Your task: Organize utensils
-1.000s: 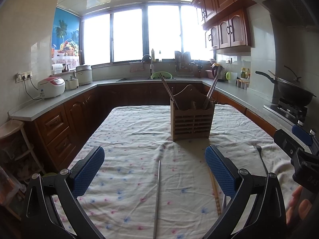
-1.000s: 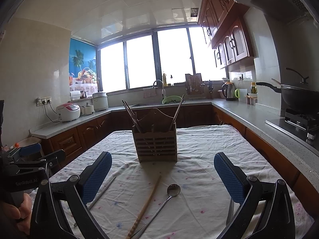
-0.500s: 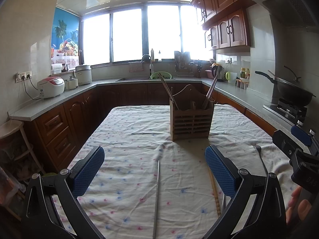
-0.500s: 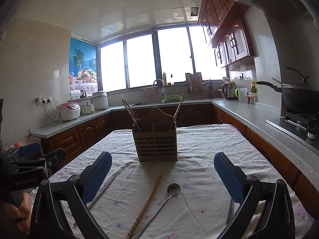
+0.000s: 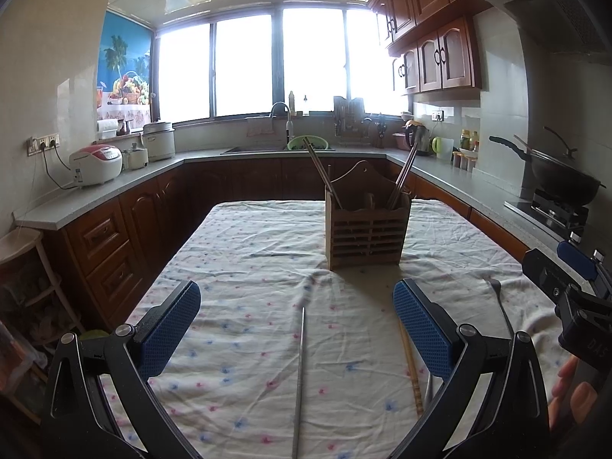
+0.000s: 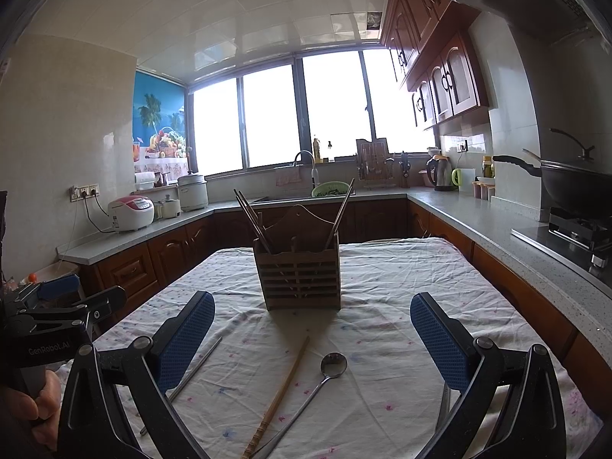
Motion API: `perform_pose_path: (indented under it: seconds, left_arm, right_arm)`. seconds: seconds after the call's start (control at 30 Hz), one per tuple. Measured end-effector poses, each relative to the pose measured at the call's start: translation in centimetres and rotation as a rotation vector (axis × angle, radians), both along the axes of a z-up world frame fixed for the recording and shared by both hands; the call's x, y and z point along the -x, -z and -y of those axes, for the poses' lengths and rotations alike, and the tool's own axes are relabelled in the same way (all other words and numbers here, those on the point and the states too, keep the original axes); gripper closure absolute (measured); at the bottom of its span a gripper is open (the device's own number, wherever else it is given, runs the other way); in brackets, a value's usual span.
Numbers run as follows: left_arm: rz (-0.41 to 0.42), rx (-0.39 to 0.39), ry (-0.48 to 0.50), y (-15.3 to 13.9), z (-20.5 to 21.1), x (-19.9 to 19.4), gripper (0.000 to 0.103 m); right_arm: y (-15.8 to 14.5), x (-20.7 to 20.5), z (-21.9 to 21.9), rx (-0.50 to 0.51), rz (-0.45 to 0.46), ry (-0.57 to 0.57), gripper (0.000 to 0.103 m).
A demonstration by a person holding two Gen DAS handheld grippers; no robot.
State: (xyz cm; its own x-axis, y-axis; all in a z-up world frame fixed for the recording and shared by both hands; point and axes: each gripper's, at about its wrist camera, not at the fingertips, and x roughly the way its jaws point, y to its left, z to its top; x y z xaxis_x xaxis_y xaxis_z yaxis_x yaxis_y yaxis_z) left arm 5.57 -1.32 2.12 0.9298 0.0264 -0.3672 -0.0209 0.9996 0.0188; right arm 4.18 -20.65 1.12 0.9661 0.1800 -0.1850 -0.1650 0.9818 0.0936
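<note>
A slatted wooden utensil holder [image 5: 366, 231] [image 6: 299, 277] stands on the cloth-covered table with several chopsticks leaning in it. Loose on the cloth lie a metal chopstick [image 5: 299, 378] [image 6: 195, 367], a bamboo chopstick [image 5: 411, 367] [image 6: 281, 392] and a metal spoon [image 6: 319, 382] [image 5: 501, 306]. Another metal piece [image 6: 443, 405] shows partly behind the right finger. My left gripper [image 5: 296, 329] is open above the metal chopstick, holding nothing. My right gripper [image 6: 311, 338] is open above the bamboo chopstick and spoon, also holding nothing.
The flowered tablecloth [image 5: 248, 267] covers the table. Counters run around the room with rice cookers [image 5: 95, 162], a sink [image 5: 283, 147], a kettle [image 6: 440, 172] and a wok on the stove [image 6: 573, 191]. A stool [image 5: 23, 260] stands at the left. A hand [image 6: 34, 401] grips the left tool.
</note>
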Motion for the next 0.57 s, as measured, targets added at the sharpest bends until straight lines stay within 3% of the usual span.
perform_pose_path:
  seconds: [0.57]
  left_arm:
    - [-0.011, 0.010, 0.002, 0.4, -0.2, -1.0, 0.000]
  right_arm:
    - [0.9, -1.3, 0.2, -0.003, -0.020, 0.004, 0.000]
